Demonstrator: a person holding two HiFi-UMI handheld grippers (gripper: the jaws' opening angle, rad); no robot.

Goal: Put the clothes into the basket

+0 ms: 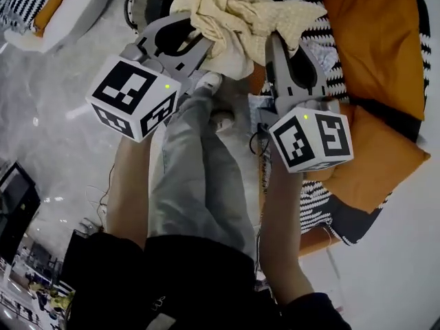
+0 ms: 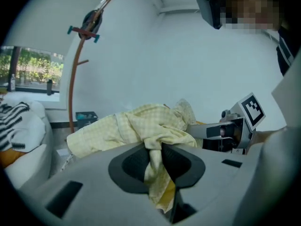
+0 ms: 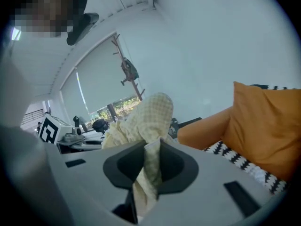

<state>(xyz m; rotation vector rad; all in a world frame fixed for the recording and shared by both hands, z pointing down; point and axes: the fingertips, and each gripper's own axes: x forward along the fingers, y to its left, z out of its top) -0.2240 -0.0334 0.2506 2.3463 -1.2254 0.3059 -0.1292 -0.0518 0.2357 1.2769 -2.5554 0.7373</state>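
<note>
A pale yellow checked garment (image 1: 237,16) hangs bunched between my two grippers, lifted above the floor. My left gripper (image 1: 199,47) is shut on its left part; in the left gripper view the cloth (image 2: 146,126) is pinched between the dark pads and trails down from them. My right gripper (image 1: 271,43) is shut on its right part; in the right gripper view a fold of the cloth (image 3: 150,121) stands up from between the pads. No basket is recognisable in any view. Each gripper shows in the other's view, the right one (image 2: 235,126) and the left one (image 3: 61,131).
An orange cushion (image 1: 381,40) and a black-and-white striped throw (image 1: 323,205) lie on a sofa at the right. The person's legs (image 1: 196,177) and shoes stand on the pale marble floor (image 1: 55,122). A wooden coat stand (image 2: 80,55) rises by the wall. Dark equipment (image 1: 14,205) sits at lower left.
</note>
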